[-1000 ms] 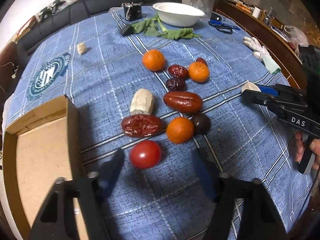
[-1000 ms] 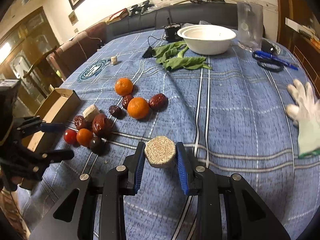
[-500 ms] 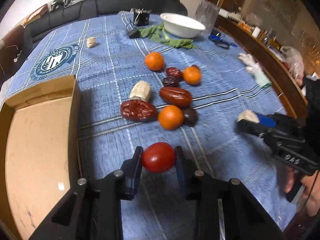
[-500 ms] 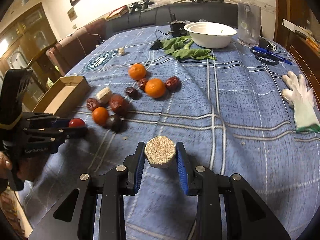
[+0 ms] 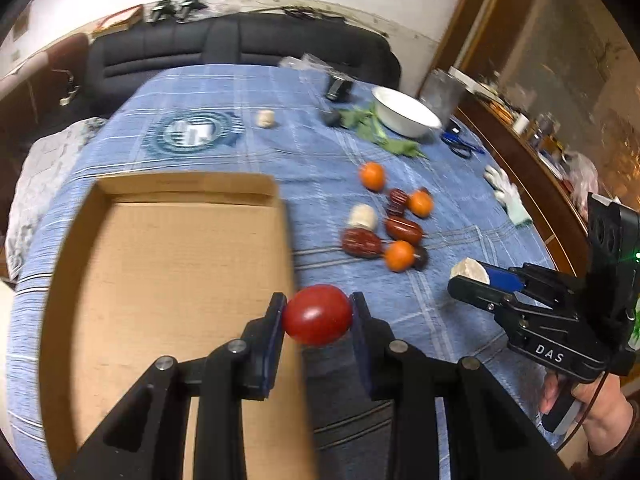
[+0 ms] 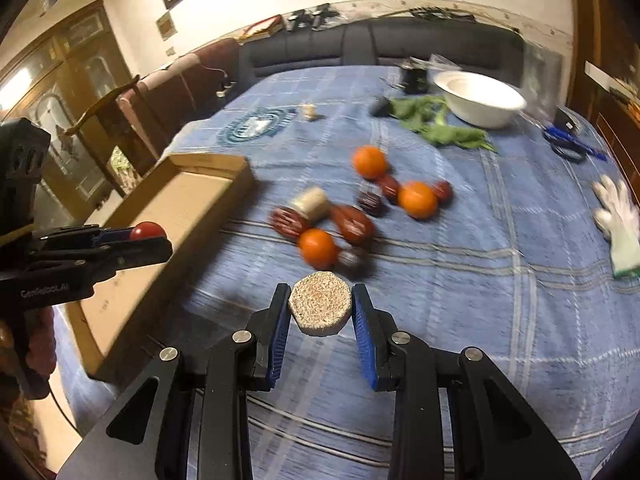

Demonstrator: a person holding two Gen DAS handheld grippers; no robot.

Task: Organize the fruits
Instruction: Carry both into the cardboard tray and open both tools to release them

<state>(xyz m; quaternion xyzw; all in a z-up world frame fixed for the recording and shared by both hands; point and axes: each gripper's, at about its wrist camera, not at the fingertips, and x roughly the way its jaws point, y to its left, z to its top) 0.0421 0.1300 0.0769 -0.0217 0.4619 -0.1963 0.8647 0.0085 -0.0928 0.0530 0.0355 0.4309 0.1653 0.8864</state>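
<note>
My left gripper [image 5: 318,316] is shut on a red tomato [image 5: 317,314] and holds it in the air over the right edge of an open cardboard box [image 5: 168,264]. My right gripper [image 6: 320,308] is shut on a beige octagonal block [image 6: 320,307] above the blue cloth. It also shows in the left wrist view [image 5: 470,280], to the right. A cluster of oranges [image 6: 418,199], dark red dates [image 6: 352,224] and a pale block [image 6: 310,203] lies mid-table. The left gripper with the tomato [image 6: 146,231] appears at the left of the right wrist view, over the box [image 6: 176,216].
A white bowl [image 6: 480,98] and green leaves [image 6: 444,128] sit at the far side. A white glove [image 6: 618,220] and blue scissors [image 6: 572,146] lie at the right. A small beige piece [image 6: 309,111] lies near the cloth's round logo [image 6: 256,125].
My left gripper closed on the tomato, lifted it off the cloth and carried it left to the box edge. My right gripper, still holding the block, moved left toward the fruit cluster.
</note>
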